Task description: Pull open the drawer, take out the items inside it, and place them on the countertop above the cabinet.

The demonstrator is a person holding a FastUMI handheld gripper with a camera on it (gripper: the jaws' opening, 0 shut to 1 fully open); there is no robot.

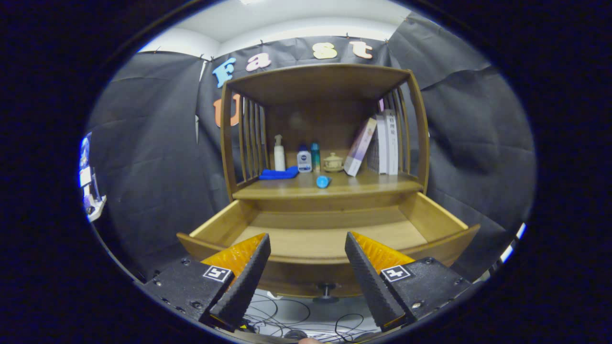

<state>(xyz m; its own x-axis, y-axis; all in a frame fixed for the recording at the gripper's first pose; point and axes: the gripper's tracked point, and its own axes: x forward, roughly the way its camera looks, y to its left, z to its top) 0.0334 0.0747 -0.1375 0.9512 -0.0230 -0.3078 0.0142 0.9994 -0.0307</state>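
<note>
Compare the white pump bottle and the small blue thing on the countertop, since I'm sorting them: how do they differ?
The pump bottle is white, tall and upright at the back by the blue cloth; the small blue thing is short, lying near the front edge. Both sit on the countertop, beyond the open gripper jaws.

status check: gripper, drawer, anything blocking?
Gripper open, holding nothing, fingers over the drawer's front edge. Drawer pulled out, visible floor bare. Small blue item lies on countertop near its front edge. Nothing blocking.

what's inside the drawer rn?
Drawer is pulled open; only its bare wooden floor shows. The near strip behind the front panel is hidden. Tool hovers open just before it, holding nothing.
</note>
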